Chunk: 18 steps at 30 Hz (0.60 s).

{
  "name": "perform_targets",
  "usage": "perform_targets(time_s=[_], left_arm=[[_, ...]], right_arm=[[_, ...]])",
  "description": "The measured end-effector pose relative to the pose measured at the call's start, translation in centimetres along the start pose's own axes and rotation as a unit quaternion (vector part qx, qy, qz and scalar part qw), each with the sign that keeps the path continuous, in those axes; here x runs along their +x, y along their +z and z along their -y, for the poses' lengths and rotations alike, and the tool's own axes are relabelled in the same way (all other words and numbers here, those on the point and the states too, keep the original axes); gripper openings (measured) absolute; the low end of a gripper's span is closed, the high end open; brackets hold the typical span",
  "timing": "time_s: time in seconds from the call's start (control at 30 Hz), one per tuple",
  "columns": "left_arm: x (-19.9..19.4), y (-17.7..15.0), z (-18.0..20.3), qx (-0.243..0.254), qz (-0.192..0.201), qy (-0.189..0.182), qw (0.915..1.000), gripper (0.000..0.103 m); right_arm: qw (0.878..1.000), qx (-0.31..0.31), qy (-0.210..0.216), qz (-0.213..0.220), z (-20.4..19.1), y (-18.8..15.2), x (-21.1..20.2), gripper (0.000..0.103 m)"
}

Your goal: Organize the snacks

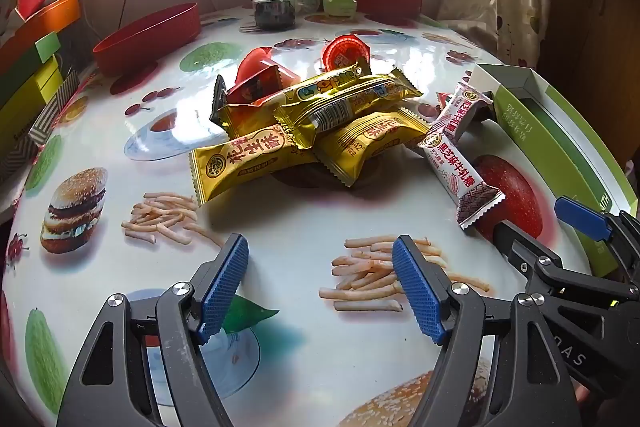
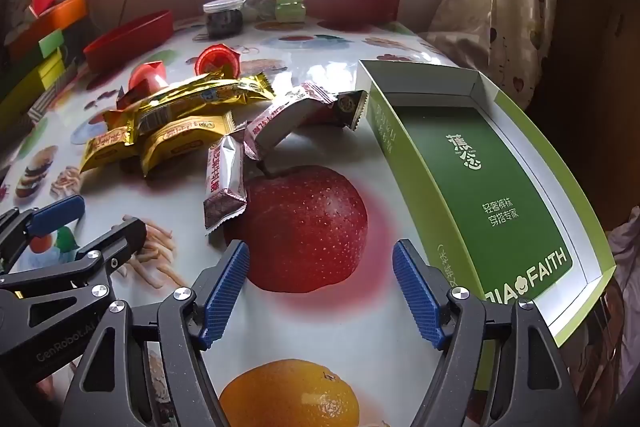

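While both tools (image 1: 320, 287) (image 2: 320, 291) gape empty, snacks (image 1: 320, 115) lie piled beside the green box (image 2: 472, 179).

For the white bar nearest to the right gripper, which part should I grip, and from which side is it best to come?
Grip the white bar across its middle, coming from above with the open right gripper and one of the fingers on each long edge. It lies flat on the tablecloth, its crimped end toward the gripper. Its top end touches another bar, so avoid that end.
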<state>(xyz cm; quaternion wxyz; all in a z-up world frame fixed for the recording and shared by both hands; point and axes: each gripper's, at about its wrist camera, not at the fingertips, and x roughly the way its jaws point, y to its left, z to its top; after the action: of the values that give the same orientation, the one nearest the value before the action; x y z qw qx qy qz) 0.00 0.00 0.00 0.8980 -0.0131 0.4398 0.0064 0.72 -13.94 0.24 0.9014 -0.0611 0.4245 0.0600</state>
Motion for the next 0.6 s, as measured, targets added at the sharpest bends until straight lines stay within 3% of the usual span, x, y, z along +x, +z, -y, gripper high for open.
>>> perform_targets(time_s=[0.6], left_arm=[[-0.45, -0.41, -0.23, -0.002, -0.002, 0.001, 1.0, 0.075]], right_arm=[[1.0, 0.007, -0.012, 0.011, -0.15, -0.49, -0.42, 0.075]])
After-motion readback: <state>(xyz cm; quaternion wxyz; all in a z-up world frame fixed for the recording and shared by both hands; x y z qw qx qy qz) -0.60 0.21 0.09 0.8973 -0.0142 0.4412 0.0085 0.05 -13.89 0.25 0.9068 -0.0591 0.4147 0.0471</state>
